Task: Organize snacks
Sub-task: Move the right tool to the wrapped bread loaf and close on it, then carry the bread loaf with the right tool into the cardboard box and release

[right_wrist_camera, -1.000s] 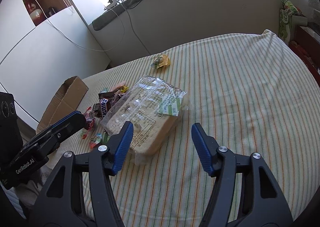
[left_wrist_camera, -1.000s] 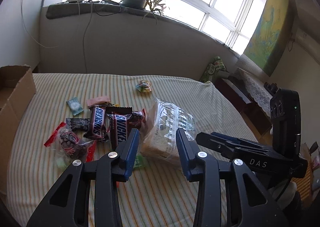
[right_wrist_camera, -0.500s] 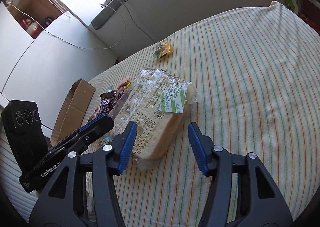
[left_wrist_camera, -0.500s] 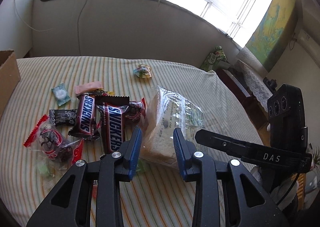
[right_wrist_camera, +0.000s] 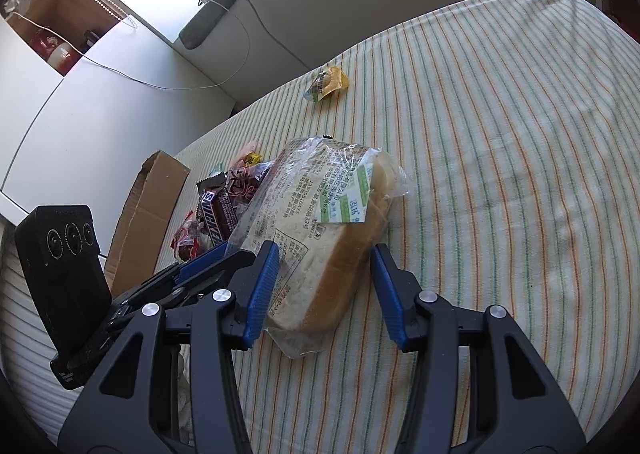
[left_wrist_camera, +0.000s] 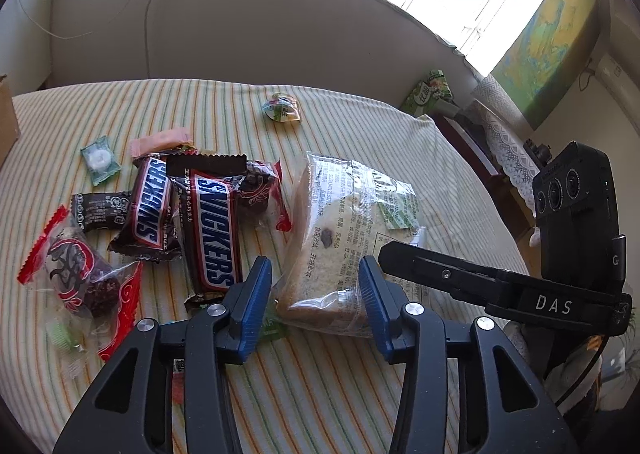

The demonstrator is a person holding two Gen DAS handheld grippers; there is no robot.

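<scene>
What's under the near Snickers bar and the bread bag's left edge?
A green wrapper peeks out between the Snickers bar and the bagged bread, on the striped cloth. How far it extends beneath them is hidden by both and the left gripper.

We see bare striped bed open right of the bread bag. To its left, 2 Snickers bars, other wrappers and the cardboard box crowd the way; both grippers flank it.

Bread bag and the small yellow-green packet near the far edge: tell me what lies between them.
Nothing: in the right wrist view only bare striped cloth separates the bread bag from the yellow-green packet.
</scene>
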